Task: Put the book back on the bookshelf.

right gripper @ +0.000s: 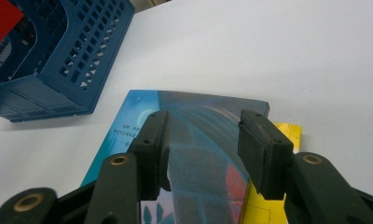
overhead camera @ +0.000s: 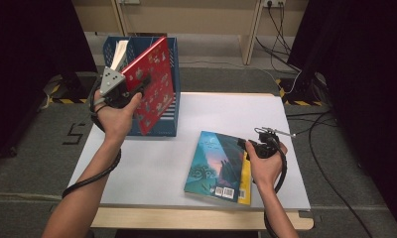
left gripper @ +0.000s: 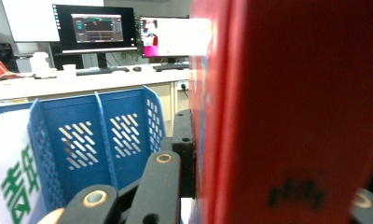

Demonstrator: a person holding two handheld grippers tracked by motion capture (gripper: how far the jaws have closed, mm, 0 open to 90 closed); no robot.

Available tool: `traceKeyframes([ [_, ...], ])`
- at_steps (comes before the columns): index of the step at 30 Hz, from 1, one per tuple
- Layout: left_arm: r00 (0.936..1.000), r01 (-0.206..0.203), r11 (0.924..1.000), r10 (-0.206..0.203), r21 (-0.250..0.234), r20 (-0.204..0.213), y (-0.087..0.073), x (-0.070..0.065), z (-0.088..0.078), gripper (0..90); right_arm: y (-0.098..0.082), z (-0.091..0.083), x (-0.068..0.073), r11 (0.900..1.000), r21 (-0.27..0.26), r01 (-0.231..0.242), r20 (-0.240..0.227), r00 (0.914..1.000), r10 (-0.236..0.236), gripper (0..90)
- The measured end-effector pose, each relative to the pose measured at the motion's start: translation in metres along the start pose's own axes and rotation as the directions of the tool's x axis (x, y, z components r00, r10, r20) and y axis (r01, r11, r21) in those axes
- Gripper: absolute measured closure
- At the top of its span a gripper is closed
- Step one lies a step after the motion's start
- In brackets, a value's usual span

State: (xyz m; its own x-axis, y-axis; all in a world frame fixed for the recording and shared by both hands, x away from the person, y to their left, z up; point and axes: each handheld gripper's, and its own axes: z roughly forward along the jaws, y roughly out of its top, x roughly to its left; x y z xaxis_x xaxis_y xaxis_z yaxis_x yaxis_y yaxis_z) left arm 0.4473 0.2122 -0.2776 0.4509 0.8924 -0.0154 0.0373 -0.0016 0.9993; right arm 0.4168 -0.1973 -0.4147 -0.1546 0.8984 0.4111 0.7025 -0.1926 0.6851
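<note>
The left gripper (overhead camera: 137,85) is clamped on a red picture book (overhead camera: 154,84), which it holds upright and tilted over the blue file rack (overhead camera: 164,130) at the table's back left. The right gripper (overhead camera: 250,145) rests with jaws apart over a teal book (overhead camera: 214,166), which lies flat on a yellow book (overhead camera: 244,184) on the white table (overhead camera: 226,111).

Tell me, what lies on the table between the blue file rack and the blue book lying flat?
Nothing: in the high view, only bare white table separates the blue file rack from the blue book. The right gripper view shows the same bare gap.
</note>
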Motion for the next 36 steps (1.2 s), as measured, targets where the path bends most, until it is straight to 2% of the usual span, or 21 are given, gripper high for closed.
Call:
traceKeyframes([
  [12, 0.9972, -0.001, 1.0, 0.0, -0.009, -0.074, 0.008, 0.021, 0.006, 79.4, -0.001, 0.0, -0.002, 1.0, 0.004, -0.001, 0.001, 1.0, 0.001, 53.9],
  [16, 0.9945, -0.009, 0.9999, 0.008, -0.007, -0.105, 0.009, 0.028, 0.009, 79.4, -0.001, 0.001, -0.002, 1.0, 0.003, -0.003, 0.001, 1.0, 0.003, 53.9],
  [21, 0.9904, 0.003, 0.9999, -0.004, -0.01, -0.138, 0.006, 0.035, 0.016, 79.4, -0.002, 0.001, -0.002, 1.0, 0.006, -0.011, 0.001, 0.9999, 0.011, 53.9],
  [36, 0.9796, -0.005, 0.9999, 0.008, 0.015, -0.201, -0.005, 0.044, 0.028, 79.4, -0.005, -0.001, -0.008, 1.0, 0.002, -0.006, 0.003, 1.0, 0.006, 53.8],
])
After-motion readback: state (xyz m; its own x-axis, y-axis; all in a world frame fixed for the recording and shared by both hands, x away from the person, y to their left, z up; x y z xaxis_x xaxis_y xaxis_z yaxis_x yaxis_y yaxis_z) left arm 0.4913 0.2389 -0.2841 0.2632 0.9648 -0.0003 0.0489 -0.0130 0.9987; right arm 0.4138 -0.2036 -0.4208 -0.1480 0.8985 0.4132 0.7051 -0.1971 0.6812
